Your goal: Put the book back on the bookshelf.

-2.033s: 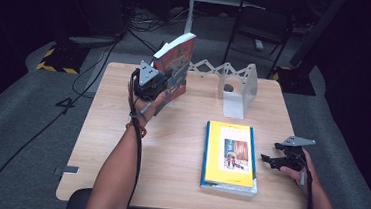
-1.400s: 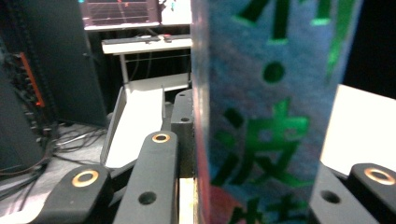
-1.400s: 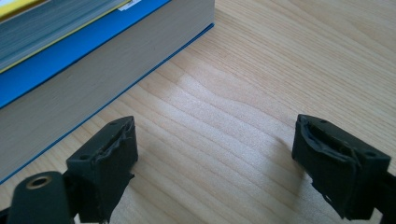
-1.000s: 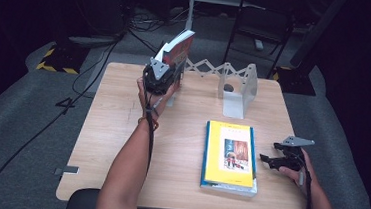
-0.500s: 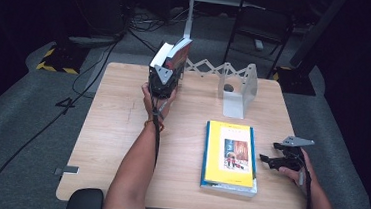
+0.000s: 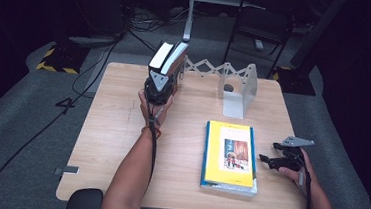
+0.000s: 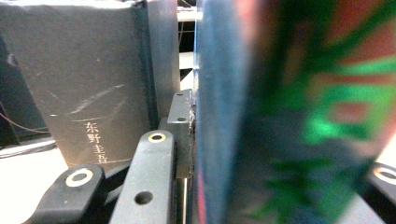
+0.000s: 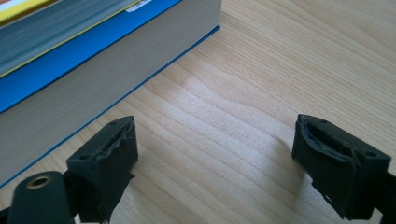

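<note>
My left gripper (image 6: 161,82) is at the table's far edge, shut on a colourful book (image 6: 177,59) that stands upright with its spine up. Its jaws have just been opening a little, and the book (image 7: 299,107) is still between them. In the left gripper view (image 7: 285,144) a dark book with white Chinese lettering (image 7: 93,84) stands right beside the held one, on its left (image 6: 158,58). My right gripper (image 6: 265,160) rests open on the table, right of a flat stack topped by a yellow book (image 6: 229,155). Nothing lies between its jaws (image 8: 215,154).
A grey accordion rack (image 6: 209,67) runs from the standing books to a metal bookend (image 6: 240,86) at the back of the wooden table (image 6: 111,129). The stack's blue-covered lower book (image 8: 70,79) lies close to the left jaw in the right gripper view.
The left hand carried the colourful book to the right and farther back, turned it from tilted to upright, and lowered it beside the dark book. The right hand stayed still.
</note>
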`<state>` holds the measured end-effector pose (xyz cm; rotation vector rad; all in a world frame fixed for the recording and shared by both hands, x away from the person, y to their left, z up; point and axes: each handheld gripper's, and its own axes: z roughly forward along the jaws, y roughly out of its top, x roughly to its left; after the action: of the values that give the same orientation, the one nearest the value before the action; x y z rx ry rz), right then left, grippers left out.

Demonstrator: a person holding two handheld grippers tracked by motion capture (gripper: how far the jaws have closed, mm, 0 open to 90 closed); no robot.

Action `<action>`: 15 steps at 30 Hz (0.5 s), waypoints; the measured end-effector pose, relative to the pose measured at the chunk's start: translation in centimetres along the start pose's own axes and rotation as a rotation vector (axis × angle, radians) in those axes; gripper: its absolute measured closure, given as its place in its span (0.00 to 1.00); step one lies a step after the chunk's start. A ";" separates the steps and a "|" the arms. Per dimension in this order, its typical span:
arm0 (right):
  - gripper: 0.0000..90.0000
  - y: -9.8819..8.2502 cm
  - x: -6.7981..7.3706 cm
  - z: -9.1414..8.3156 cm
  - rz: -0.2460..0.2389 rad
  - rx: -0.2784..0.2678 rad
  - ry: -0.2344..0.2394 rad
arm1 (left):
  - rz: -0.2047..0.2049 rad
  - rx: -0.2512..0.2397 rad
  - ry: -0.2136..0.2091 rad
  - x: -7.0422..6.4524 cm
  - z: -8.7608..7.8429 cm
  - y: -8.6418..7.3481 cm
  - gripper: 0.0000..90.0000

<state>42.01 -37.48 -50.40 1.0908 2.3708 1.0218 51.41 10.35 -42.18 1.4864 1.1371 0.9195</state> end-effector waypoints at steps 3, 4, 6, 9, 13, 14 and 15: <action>0.16 0.0 0.0 0.0 -0.001 0.000 0.001 | -0.006 -0.016 -0.031 0.2 -0.4 0.0 0.74; 0.16 0.0 0.0 0.0 -0.001 0.000 0.002 | -0.016 -0.018 -0.038 0.1 -0.6 0.0 0.70; 0.16 0.0 0.0 0.0 -0.002 0.000 0.001 | -0.010 -0.024 -0.037 0.0 -1.0 0.0 0.66; 0.16 0.0 0.0 0.0 -0.001 0.000 0.002 | -0.014 -0.028 -0.051 0.0 -1.6 -0.1 0.62; 0.16 0.0 0.0 0.0 -0.003 0.000 0.003 | 0.007 -0.056 -0.053 0.1 -2.3 0.9 0.59; 0.16 0.0 0.0 0.0 -0.003 0.000 0.003 | 0.017 -0.068 -0.053 0.1 -2.5 1.5 0.59; 0.16 0.0 0.0 0.0 -0.003 0.000 0.003 | 0.033 -0.088 -0.055 -0.1 -2.8 2.3 0.60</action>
<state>41.98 -37.48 -50.40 1.0863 2.3741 1.0230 49.24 10.90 -39.34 1.4544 1.0227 0.9345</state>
